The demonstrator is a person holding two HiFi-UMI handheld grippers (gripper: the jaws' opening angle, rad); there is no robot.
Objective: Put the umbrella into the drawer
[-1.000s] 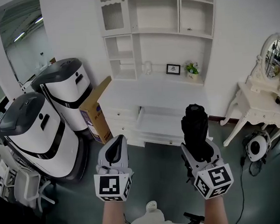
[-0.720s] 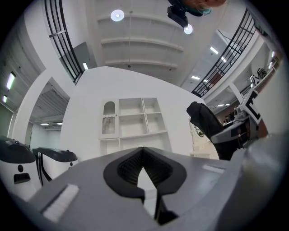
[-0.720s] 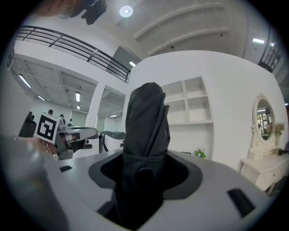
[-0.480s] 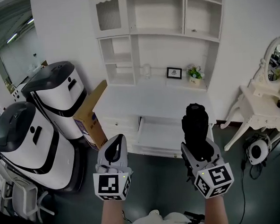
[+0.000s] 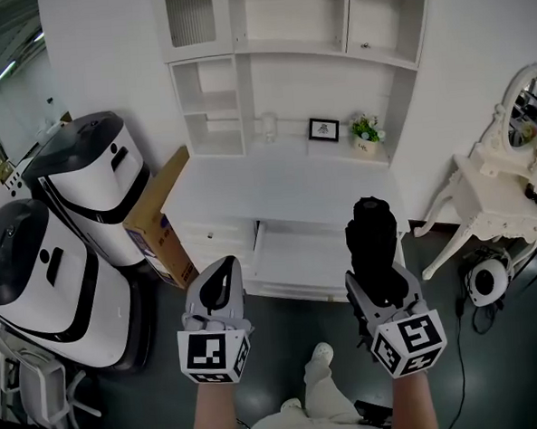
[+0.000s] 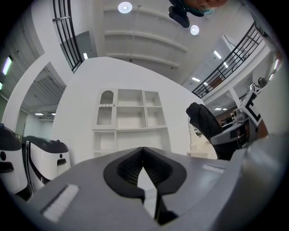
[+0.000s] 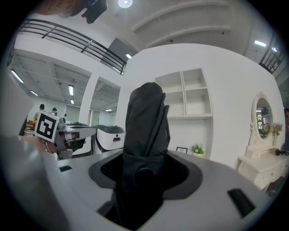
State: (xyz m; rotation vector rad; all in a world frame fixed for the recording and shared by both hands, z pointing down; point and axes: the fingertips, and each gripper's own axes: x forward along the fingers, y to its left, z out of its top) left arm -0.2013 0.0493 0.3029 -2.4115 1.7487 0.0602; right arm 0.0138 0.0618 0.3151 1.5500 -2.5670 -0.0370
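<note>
A folded black umbrella (image 5: 373, 243) stands upright in my right gripper (image 5: 379, 279), whose jaws are shut on its lower part. In the right gripper view the umbrella (image 7: 146, 119) fills the middle between the jaws of that gripper (image 7: 143, 173). My left gripper (image 5: 221, 274) is level with it on the left, jaws shut with nothing in them (image 6: 143, 151). Beyond both grippers, the white desk (image 5: 249, 197) has its middle drawer (image 5: 294, 253) pulled open. The umbrella (image 6: 205, 126) also shows at the right of the left gripper view.
Two large white-and-black machines (image 5: 89, 170) (image 5: 27, 269) and a cardboard box (image 5: 155, 220) stand left of the desk. A white dressing table with a mirror (image 5: 498, 186) is on the right, a round device (image 5: 484, 282) on the floor beneath. A picture frame (image 5: 320, 130) and plant (image 5: 365, 131) are on the desk.
Both grippers and the head have come closer to the desk, so the desk and open drawer appear larger and nearer. A foot has stepped forward below. The umbrella stays in the right gripper.
</note>
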